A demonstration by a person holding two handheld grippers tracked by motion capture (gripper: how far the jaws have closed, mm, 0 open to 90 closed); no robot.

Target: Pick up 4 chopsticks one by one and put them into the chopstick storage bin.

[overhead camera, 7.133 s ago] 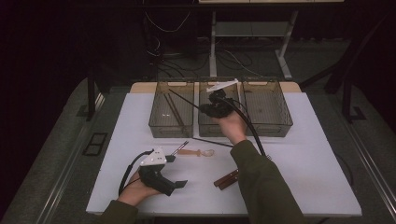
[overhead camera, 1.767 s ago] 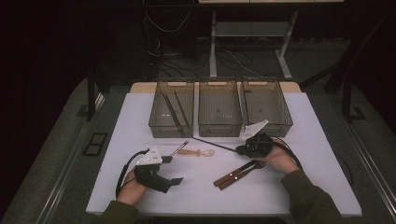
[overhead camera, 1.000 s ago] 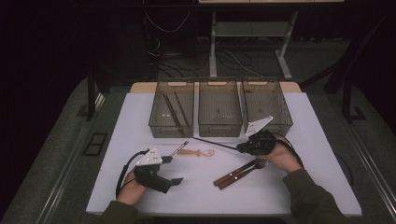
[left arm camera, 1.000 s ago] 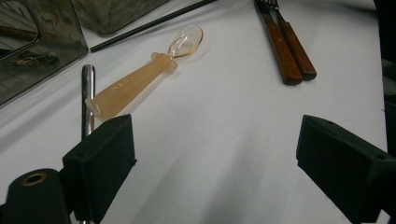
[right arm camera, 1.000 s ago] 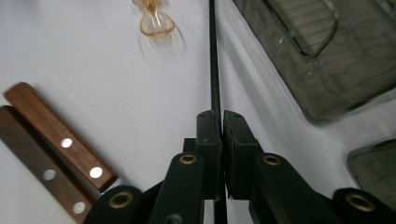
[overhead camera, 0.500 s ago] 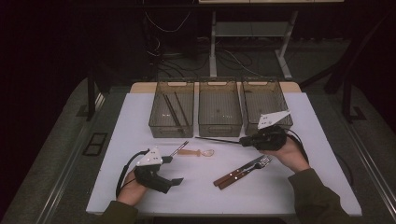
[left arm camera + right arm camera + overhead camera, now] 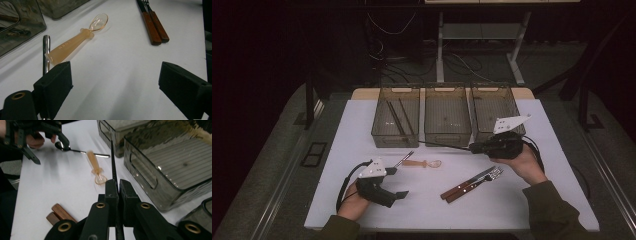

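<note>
Your white table (image 7: 532, 210) carries 3 smoky translucent plastic bins (image 7: 447, 115) in a row at its far edge; the left one holds thin dark sticks. Your right gripper (image 7: 476, 147) has its fingers pinched tight on a thin black chopstick (image 7: 444, 145), held level just in front of the middle bin. Your left gripper (image 7: 401, 194) rests on the table, fingers spread wide and holding nothing. Between them lie a peach translucent spoon (image 7: 422, 163) and wooden-handled cutlery (image 7: 472, 183).

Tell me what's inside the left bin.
In the left bin lie two dark chopsticks, side by side. The middle bin looks empty; tinted walls hide the floor corners.
</note>
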